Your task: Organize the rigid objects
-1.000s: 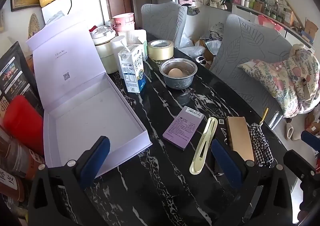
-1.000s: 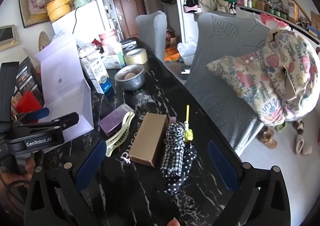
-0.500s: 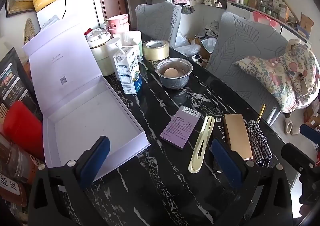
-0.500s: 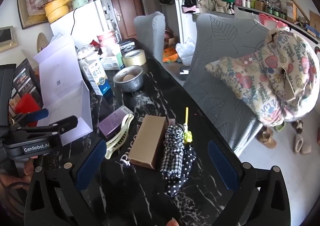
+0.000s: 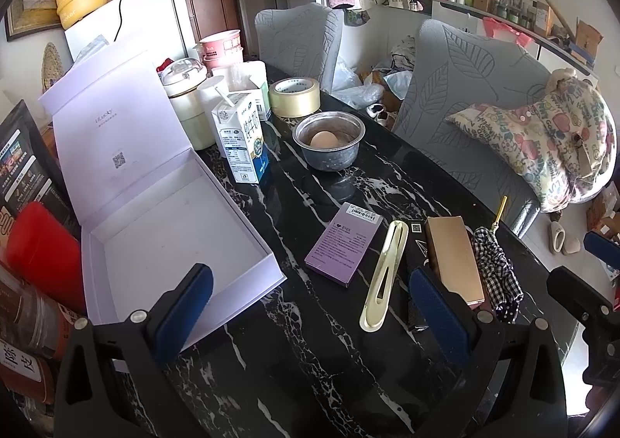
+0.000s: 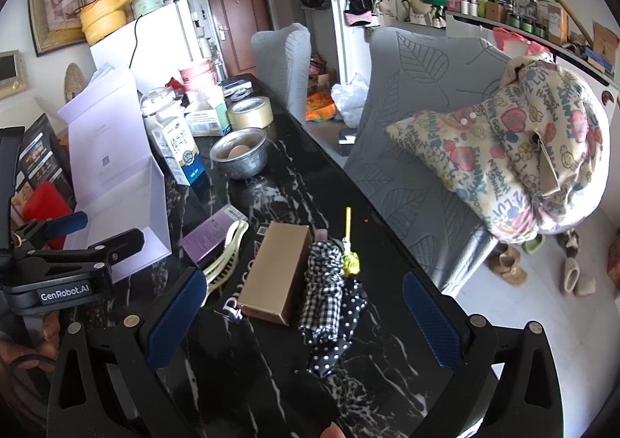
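An open pale lilac box (image 5: 170, 244) lies at the left of the black marble table (image 5: 310, 352), its lid standing up. A purple carton (image 5: 343, 244), a cream hair clip (image 5: 383, 275), a gold box (image 5: 455, 258) and a checked cloth bundle (image 5: 496, 271) lie in a row to its right. My left gripper (image 5: 310, 314) is open and empty, above the table's near part. My right gripper (image 6: 306, 318) is open and empty, hovering just before the gold box (image 6: 275, 275) and the cloth bundle (image 6: 329, 294). The hair clip (image 6: 224, 260) and purple carton (image 6: 205, 240) lie to its left.
A milk carton (image 5: 242, 139), a steel bowl with an egg (image 5: 329, 139), a tape roll (image 5: 294, 97) and white containers (image 5: 190, 109) crowd the table's far end. Grey chairs (image 6: 418, 120) and a patterned cushion (image 6: 523, 151) stand along the right edge. A red object (image 5: 38, 244) sits left.
Both grippers have drifted slightly; the left view has shifted a little so the table objects sit lower and nearer. Nothing was grasped or moved.
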`<state>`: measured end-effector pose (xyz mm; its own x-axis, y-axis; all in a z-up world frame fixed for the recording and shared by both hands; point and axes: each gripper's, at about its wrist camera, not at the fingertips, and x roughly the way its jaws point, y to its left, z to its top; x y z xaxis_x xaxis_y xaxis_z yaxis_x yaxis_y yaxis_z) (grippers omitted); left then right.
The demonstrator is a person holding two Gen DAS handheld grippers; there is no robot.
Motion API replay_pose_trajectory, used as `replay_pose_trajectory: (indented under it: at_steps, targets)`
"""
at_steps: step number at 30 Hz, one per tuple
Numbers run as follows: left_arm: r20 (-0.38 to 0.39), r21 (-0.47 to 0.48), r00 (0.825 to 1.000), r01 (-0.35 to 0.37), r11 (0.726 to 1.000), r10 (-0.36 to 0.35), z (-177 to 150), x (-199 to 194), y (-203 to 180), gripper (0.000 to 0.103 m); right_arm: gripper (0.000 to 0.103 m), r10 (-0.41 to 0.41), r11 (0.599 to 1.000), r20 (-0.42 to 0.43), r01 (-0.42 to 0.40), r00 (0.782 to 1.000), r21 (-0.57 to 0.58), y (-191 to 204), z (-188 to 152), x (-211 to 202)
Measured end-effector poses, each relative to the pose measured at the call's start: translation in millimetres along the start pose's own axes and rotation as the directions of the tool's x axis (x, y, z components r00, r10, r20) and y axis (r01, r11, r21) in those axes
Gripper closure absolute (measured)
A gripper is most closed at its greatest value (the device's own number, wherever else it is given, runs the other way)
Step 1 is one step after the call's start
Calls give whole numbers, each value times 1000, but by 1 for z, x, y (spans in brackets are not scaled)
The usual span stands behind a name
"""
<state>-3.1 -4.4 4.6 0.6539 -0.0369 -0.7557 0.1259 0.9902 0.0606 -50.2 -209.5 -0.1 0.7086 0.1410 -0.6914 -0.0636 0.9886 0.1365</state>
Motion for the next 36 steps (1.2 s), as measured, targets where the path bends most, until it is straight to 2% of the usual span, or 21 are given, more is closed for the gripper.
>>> replay_pose_trajectory:
  at_steps: [19, 29, 36]
  targets:
    - [14, 18, 1000, 12, 1000, -12, 0, -11, -6, 0, 0, -16, 1000, 16, 16, 1000, -19, 1, -2, -13]
    - [17, 20, 1000, 8, 1000, -9, -1, -12, -11, 0, 0, 9, 1000, 15, -9, 1000, -9, -4, -4, -14]
    - [-5, 9, 999, 34, 999, -34, -5, -6, -14, 0, 0, 20, 1000, 21, -20, 1000, -17, -8, -7, -12]
